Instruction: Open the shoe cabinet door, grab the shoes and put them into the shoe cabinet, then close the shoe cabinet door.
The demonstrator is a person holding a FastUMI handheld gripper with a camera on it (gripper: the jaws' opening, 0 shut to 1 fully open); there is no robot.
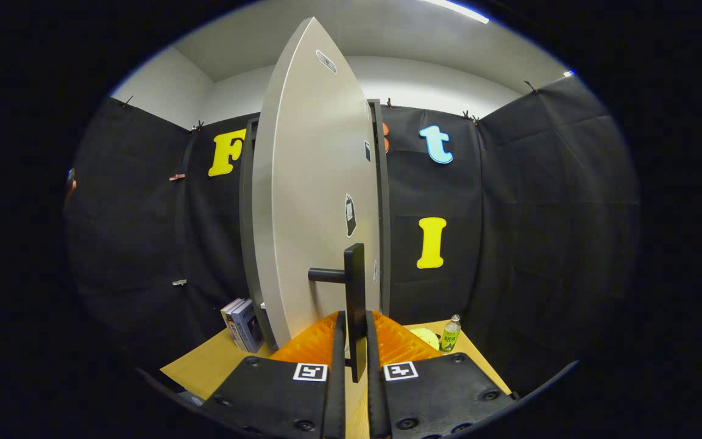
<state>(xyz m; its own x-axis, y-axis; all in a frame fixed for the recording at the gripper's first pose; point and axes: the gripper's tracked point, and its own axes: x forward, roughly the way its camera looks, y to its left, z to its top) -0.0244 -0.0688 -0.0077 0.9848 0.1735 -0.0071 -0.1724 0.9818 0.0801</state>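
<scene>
Both fingers (340, 341) clamp door handle (354, 299) w/ thin grip; cabinet door (314, 201) half-open, a skewed pull could slip it.

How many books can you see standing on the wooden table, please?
2, as far as shows: boxy blue-and-white books standing together on the light wooden table, left of the grey cabinet door, whose black bar handle the gripper grips. The door may hide more.

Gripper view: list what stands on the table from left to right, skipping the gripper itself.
Books → cabinet door → door handle, between the gripper fingers → yellow thing → bottle.
</scene>
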